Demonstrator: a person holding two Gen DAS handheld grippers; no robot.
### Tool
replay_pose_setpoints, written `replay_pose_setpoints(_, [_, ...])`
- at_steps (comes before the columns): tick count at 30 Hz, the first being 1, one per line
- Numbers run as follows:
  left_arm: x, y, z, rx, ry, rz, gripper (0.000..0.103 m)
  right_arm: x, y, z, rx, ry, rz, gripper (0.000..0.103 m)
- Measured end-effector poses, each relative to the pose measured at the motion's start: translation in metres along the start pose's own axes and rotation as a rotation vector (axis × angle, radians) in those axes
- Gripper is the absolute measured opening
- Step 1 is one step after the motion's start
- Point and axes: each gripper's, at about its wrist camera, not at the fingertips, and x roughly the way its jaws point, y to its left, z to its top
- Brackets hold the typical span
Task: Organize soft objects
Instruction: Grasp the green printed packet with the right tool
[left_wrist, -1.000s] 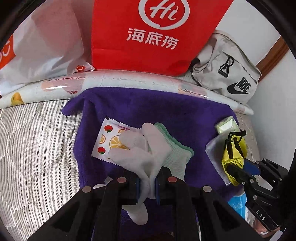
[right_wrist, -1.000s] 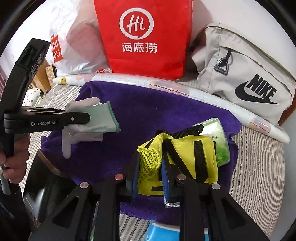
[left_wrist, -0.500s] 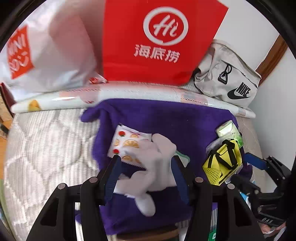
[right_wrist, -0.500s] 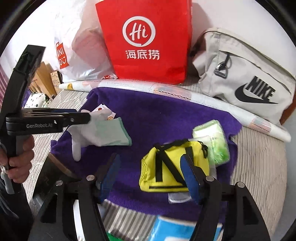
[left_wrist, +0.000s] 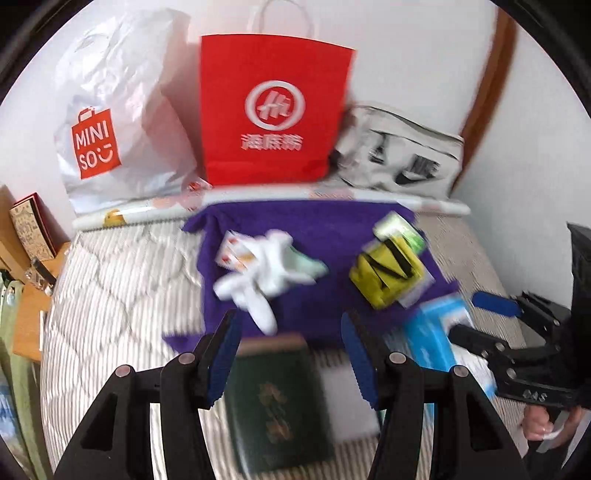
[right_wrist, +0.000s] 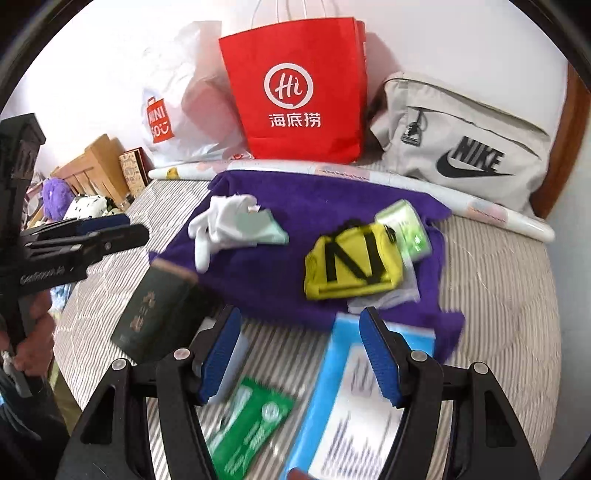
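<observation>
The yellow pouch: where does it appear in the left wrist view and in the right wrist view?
Left wrist view: yellow pouch lies right of centre on the purple towel.
Right wrist view: yellow pouch lies just right of centre on the same towel.
Shared landmark: the red bag stands behind the towel.

One purple towel (right_wrist: 332, 221) mid-frame carries one white glove (right_wrist: 225, 221), one yellow pouch (right_wrist: 351, 266) and one green tissue pack (right_wrist: 404, 229). Along the top stand three bags (right_wrist: 295, 92). At the bottom lie one dark booklet (right_wrist: 155, 314), one green packet (right_wrist: 247, 421) and one blue packet (right_wrist: 354, 398).
</observation>
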Motion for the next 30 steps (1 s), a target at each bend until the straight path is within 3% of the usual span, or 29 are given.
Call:
replay_pose_setpoints(10, [-0.03, -0.026, -0.082, 0.003, 0.027, 0.012, 0.054, -0.043, 0.031, -0.083, -0.051, -0.001, 0.025, 0.067])
replay_pose_setpoints(15, [-0.042, -0.014, -0.112, -0.029, 0.013, 0.042, 0.054, -0.039, 0.051, -0.122, -0.056, 0.031, 0.072, 0.067])
replay_pose_setpoints(18, [-0.046, -0.004, -0.124, -0.046, -0.002, 0.063, 0.054, -0.024, 0.062, -0.143, -0.028, 0.061, 0.055, 0.067])
replay_pose_setpoints(26, [-0.038, 0.029, -0.158, -0.092, 0.008, 0.078, 0.054, 0.012, 0.06, -0.154, 0.138, 0.048, 0.014, 0.067])
replay_pose_setpoints(30, [-0.029, 0.043, -0.164, -0.124, 0.022, 0.031, 0.054, 0.024, 0.063, -0.146, 0.183, 0.037, -0.033, 0.067])
